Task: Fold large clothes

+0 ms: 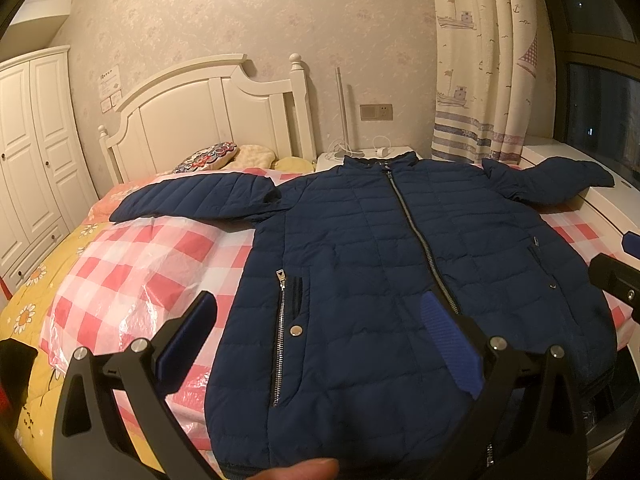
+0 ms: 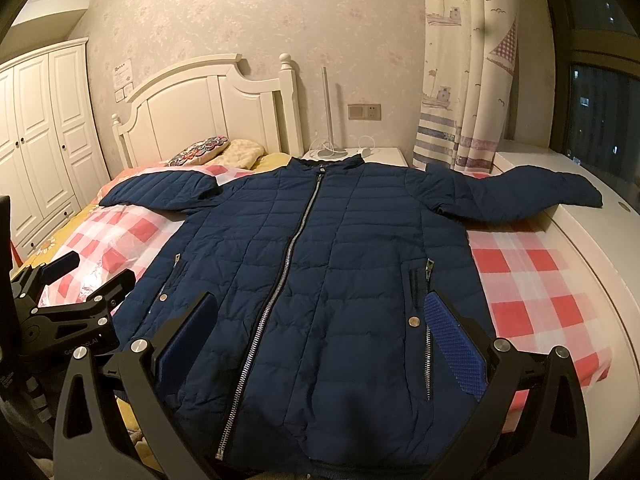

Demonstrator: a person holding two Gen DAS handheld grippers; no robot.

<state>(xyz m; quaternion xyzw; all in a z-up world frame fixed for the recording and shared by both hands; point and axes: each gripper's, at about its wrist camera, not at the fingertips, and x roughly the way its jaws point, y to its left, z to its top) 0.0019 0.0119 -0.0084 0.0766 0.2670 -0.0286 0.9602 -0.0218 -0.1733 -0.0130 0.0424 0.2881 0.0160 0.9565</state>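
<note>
- White wooden bed, covered by a red-and-white checked plastic sheet.
- Navy quilted zip-up jacket lies flat on the sheet, front up and zipped; its long axis runs from the near hem to the collar by the headboard, sleeves spread sideways. The hem is cut off by the frame edge.
- Left gripper and right gripper hover above the jacket's lower part, jaws wide apart, holding nothing.

I'm seeing warm, dim indoor light in both views; glare on the plastic sheet, dark window, heavy fisheye bending and black vignetted corners.
</note>
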